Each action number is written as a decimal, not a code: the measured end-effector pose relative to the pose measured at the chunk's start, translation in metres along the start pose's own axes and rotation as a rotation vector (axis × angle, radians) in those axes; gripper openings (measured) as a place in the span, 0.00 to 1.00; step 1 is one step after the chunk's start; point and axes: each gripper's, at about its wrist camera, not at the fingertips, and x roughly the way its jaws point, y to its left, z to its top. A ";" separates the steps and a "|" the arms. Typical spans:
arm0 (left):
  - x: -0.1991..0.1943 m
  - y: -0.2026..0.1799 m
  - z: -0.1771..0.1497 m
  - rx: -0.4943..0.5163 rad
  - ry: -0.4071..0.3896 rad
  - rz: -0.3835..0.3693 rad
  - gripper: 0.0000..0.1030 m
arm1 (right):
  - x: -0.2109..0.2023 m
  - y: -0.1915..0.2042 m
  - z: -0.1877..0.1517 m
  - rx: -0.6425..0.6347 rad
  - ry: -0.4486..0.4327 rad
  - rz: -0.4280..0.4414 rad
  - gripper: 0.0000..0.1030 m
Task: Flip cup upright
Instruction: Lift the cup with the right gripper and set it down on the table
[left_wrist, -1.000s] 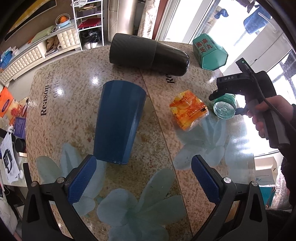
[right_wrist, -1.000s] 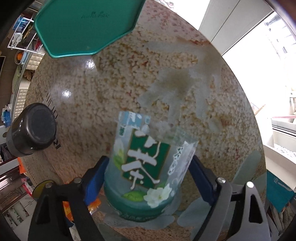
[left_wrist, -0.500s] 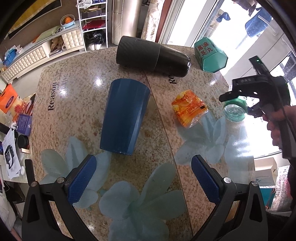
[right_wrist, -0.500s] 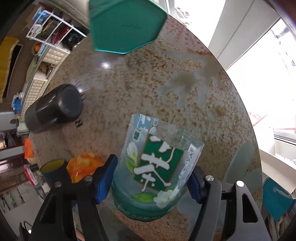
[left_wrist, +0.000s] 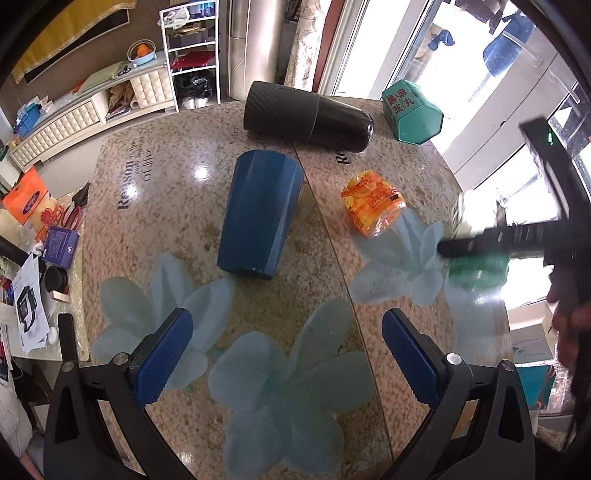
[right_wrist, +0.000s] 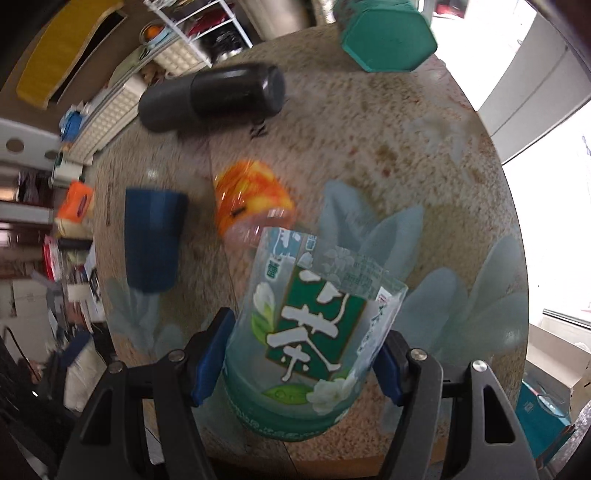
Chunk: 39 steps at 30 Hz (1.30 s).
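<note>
Speckled stone with pale flower prints forms the round surface (left_wrist: 166, 192), where a blue cup (left_wrist: 260, 214) lies on its side near the middle, a black flask (left_wrist: 308, 114) and green tin (left_wrist: 412, 112) beyond it, an orange packet (left_wrist: 373, 208) to its right. Low over the near edge, the left claw (left_wrist: 288, 358) gapes wide with nothing between its blue pads (left_wrist: 162, 358). Lifted off the surface and tilted, a clear green-labelled cup (right_wrist: 314, 336) sits clamped in the right claw (right_wrist: 299, 365), seen blurred at the right edge of the left view.

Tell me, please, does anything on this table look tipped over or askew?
Yes: the blue cup and black flask lie on their sides, and the orange pack looks crumpled. The right gripper grips the clear cup tilted.
</note>
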 end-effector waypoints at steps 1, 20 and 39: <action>-0.001 0.001 -0.002 -0.003 -0.002 0.002 1.00 | 0.004 0.005 -0.008 -0.018 0.011 -0.007 0.65; -0.007 0.007 -0.032 -0.021 0.025 0.008 1.00 | 0.122 0.054 -0.078 -0.305 0.157 -0.203 0.66; -0.004 0.000 -0.033 -0.025 0.049 -0.035 1.00 | 0.153 0.049 -0.067 -0.320 0.142 -0.185 1.00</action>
